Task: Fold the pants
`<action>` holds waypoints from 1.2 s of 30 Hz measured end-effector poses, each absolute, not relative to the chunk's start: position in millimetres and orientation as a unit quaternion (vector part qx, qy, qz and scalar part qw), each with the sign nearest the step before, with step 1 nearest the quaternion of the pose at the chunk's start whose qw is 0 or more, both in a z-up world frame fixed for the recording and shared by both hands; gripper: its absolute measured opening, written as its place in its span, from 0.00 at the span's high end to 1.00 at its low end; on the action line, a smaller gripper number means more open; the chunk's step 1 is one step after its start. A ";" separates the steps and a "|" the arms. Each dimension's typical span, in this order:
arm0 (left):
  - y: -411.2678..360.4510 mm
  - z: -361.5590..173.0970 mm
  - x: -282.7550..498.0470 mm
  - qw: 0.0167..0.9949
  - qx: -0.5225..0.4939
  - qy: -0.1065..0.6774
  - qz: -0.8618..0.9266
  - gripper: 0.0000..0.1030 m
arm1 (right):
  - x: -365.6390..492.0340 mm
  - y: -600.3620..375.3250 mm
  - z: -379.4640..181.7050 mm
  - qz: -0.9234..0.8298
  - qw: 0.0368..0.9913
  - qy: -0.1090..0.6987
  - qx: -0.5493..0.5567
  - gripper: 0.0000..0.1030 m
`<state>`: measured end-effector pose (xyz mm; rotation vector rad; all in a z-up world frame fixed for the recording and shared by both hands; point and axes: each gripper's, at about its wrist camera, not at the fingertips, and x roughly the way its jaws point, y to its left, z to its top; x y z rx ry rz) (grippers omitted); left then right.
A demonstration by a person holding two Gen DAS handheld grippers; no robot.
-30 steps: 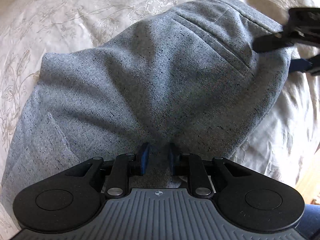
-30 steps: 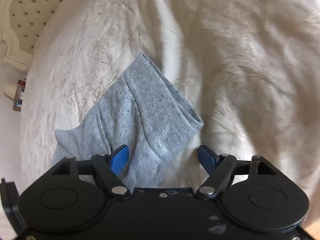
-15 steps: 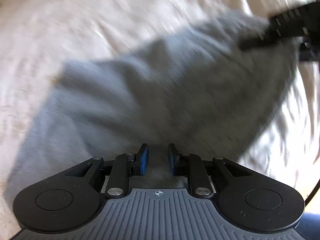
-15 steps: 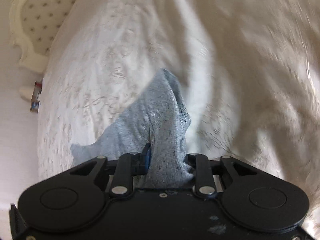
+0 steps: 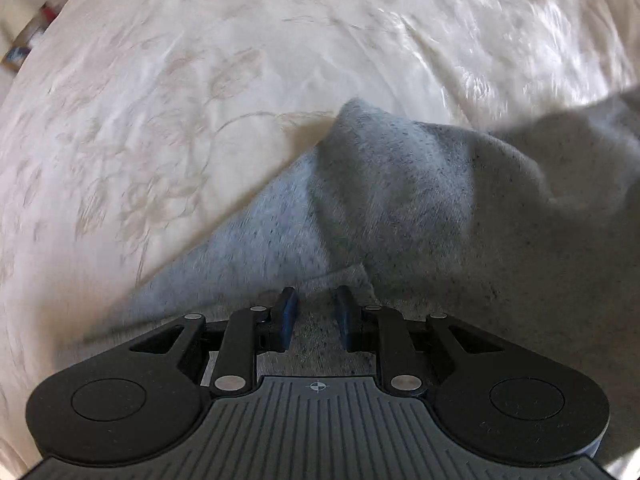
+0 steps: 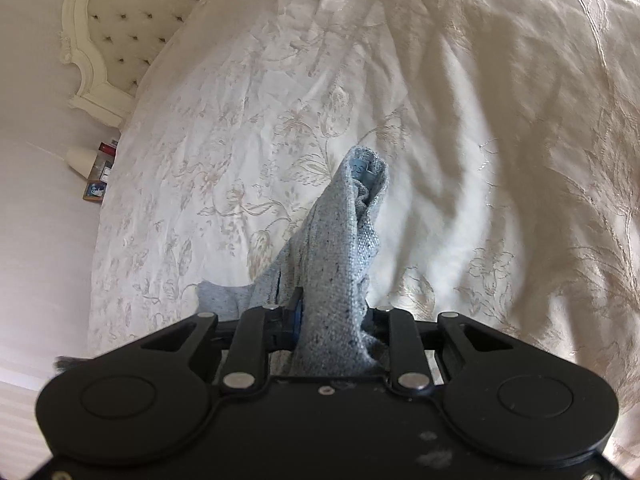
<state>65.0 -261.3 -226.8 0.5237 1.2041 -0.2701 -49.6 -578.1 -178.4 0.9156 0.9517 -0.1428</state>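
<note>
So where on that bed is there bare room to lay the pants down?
Bare bedspread lies ahead of and right of the right tool, up toward the headboard. Ahead-left of the left tool is bare too. Its right side is crowded by the bunched pants.

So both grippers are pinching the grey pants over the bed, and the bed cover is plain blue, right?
Not quite. The cover is cream with a flower pattern, not plain blue; the right wrist view shows it best. The rest holds: the left gripper and the right gripper are each shut on the grey pants over the bed.
</note>
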 end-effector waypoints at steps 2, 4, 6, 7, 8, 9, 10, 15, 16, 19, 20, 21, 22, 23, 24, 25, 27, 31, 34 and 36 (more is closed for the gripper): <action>-265.2 -222.3 69.8 0.783 0.245 0.557 -0.127 0.81 | -48.8 -576.3 -175.6 -0.068 0.790 0.442 0.420 0.77; -264.7 -210.4 64.6 0.799 0.233 0.539 -0.128 0.80 | -44.6 -574.2 -175.4 -0.068 0.790 0.442 0.420 0.77; -263.4 -197.1 51.4 0.811 0.224 0.522 -0.140 0.80 | -44.2 -573.2 -174.6 -0.071 0.790 0.442 0.419 0.77; -263.4 -191.4 38.8 0.813 0.220 0.517 -0.151 0.80 | -42.4 -572.7 -176.5 -0.071 0.790 0.442 0.419 0.77; -266.1 -191.2 25.8 0.812 0.218 0.515 -0.165 0.80 | -42.7 -572.7 -176.4 -0.072 0.790 0.442 0.419 0.77; -267.2 -189.7 14.6 0.809 0.217 0.515 -0.181 0.80 | -42.8 -572.7 -176.8 -0.072 0.790 0.442 0.420 0.77; -268.2 -189.8 -3.1 0.804 0.223 0.514 -0.200 0.80 | -42.9 -573.4 -177.2 -0.072 0.789 0.442 0.420 0.77; -273.9 -222.0 -71.1 0.740 0.279 0.551 -0.268 0.82 | -41.6 -574.5 -179.4 -0.071 0.786 0.446 0.422 0.77; -274.1 -226.9 -79.5 0.733 0.285 0.556 -0.270 0.81 | -40.7 -574.9 -179.8 -0.069 0.785 0.448 0.423 0.77; -274.6 -236.6 -89.0 0.707 0.270 0.590 -0.282 0.81 | -40.2 -571.4 -180.9 -0.067 0.786 0.455 0.413 0.77; -274.2 -235.1 -89.6 0.707 0.267 0.591 -0.282 0.81 | -40.9 -571.7 -180.8 -0.067 0.786 0.454 0.414 0.77; -273.4 -231.2 -88.9 0.711 0.267 0.588 -0.280 0.81 | -41.7 -573.0 -180.9 -0.067 0.785 0.453 0.417 0.77; -271.7 -224.5 -87.0 0.717 0.263 0.582 -0.279 0.81 | -42.2 -574.5 -181.1 -0.067 0.784 0.452 0.420 0.77; -269.0 -214.4 -85.8 0.726 0.253 0.574 -0.281 0.81 | -42.7 -575.6 -181.4 -0.067 0.783 0.452 0.422 0.77; -265.3 -203.0 -83.4 0.737 0.240 0.565 -0.283 0.81 | -42.9 -576.5 -181.4 -0.066 0.783 0.452 0.422 0.77; -260.4 -193.4 -78.8 0.749 0.231 0.553 -0.284 0.80 | -42.9 -577.0 -181.5 -0.065 0.784 0.452 0.421 0.77; -253.3 -175.4 -74.1 0.771 0.219 0.529 -0.277 0.79 | -43.4 -576.4 -180.3 -0.062 0.786 0.452 0.418 0.77; -243.7 -171.2 -55.5 0.799 0.224 0.515 -0.213 0.79 | -45.0 -575.2 -178.9 -0.058 0.787 0.448 0.420 0.77; -241.9 -191.0 -44.9 0.791 0.252 0.526 -0.183 0.79 | -45.6 -574.7 -177.1 -0.056 0.789 0.446 0.420 0.77; -244.7 -203.9 -42.7 0.780 0.268 0.533 -0.189 0.79 | -46.7 -573.6 -175.1 -0.055 0.790 0.444 0.419 0.77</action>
